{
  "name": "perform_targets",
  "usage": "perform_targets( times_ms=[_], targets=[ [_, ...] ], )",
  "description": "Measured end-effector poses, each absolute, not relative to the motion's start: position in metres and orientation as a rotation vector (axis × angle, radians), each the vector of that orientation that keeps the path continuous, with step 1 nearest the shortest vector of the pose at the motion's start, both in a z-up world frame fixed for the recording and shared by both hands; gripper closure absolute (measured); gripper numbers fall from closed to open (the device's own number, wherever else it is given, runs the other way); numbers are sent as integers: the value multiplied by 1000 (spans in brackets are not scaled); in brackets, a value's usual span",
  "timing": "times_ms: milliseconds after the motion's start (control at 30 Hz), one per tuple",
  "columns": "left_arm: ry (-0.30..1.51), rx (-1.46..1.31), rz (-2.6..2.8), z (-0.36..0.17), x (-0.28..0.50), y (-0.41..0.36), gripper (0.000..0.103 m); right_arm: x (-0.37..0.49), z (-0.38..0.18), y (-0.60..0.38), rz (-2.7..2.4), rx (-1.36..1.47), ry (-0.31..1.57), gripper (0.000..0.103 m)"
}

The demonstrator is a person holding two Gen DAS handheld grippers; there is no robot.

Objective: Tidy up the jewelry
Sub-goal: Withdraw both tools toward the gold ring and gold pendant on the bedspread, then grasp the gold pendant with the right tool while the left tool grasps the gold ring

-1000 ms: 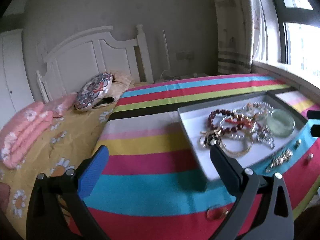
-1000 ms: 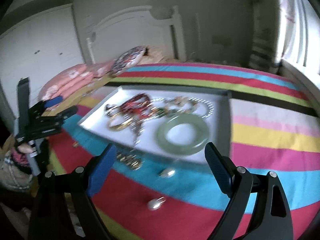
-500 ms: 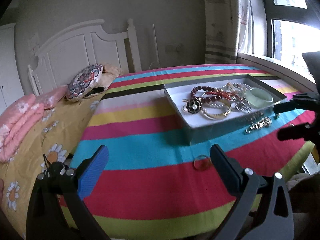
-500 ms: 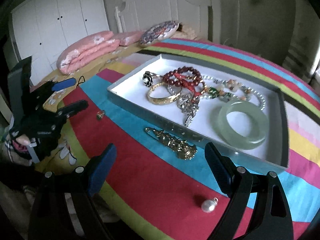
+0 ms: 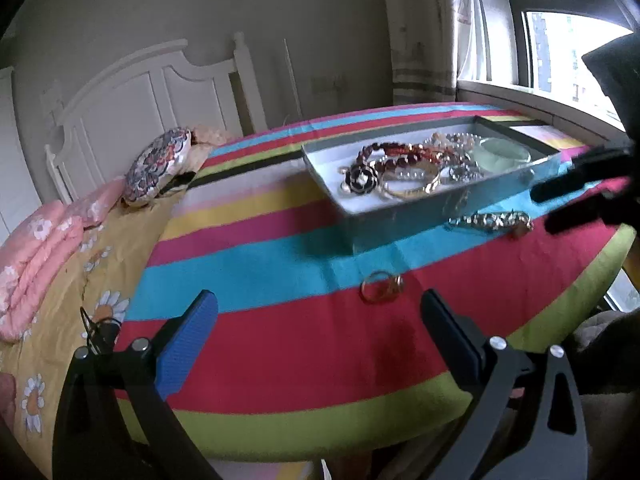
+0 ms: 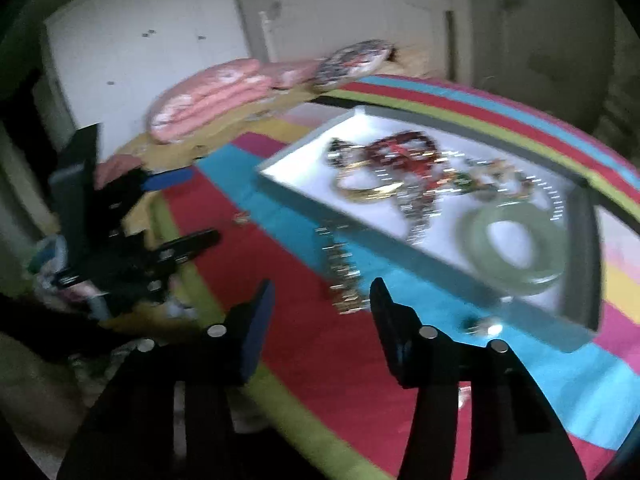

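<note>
1. Since half a second ago both cameras have pulled nearer the bedspread; the right tongs [image 6: 322, 300] have narrowed from wide to roughly half open and hold nothing. Left tongs [image 5: 320, 320] are unchanged, wide open and empty.
2. Nearest to the right tongs: gold chain brooch [image 6: 342, 276], loose on the striped bedspread [image 6: 304, 352], lying just ahead of the fingertips and nearly centred in the gap. Its long axis runs away from the tongs, roughly along their reach, so the fingers would close across its width. Right view is motion-blurred, so the exact offset is unclear.
3. Just right of the right tongs: a small pearl earring [image 6: 482, 326], loose, close to the tray wall.
4. Nearest to the left tongs: gold ring [image 5: 380, 282], loose on the bedspread, just ahead and slightly right of centre.
5. From the left tongs the brooch [image 5: 492, 220] is farther ahead and to the right, beside the other tongs' dark fingers [image 5: 576, 184]. Judgement: the right hand is nearer the brooch, the left nearer the ring.
6. Beyond both: grey tray [image 6: 424, 256] with its near wall just behind the brooch; inside are a green bangle [image 6: 516, 248], red bead bracelet [image 6: 404, 148], gold bangle [image 6: 372, 192] and a black flower piece [image 5: 362, 178], tangled together.
</note>
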State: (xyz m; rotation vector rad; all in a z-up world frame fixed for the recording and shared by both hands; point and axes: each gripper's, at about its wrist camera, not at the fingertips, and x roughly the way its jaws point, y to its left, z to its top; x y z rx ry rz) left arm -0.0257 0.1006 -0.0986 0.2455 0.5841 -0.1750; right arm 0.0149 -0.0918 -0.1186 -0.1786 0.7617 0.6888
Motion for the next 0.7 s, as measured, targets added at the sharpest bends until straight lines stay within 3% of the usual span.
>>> perform_targets(
  times_ms=[400, 533, 700],
  targets=[
    [609, 221, -255, -107, -29, 85, 3, 21, -137, -64, 649, -361, 746, 62],
    [629, 185, -277, -108, -26, 87, 3, 22, -138, -69, 652, -352, 726, 78],
    [631, 157, -278, -106, -25, 92, 3, 13, -138, -66, 636, -385, 698, 81]
  ],
)
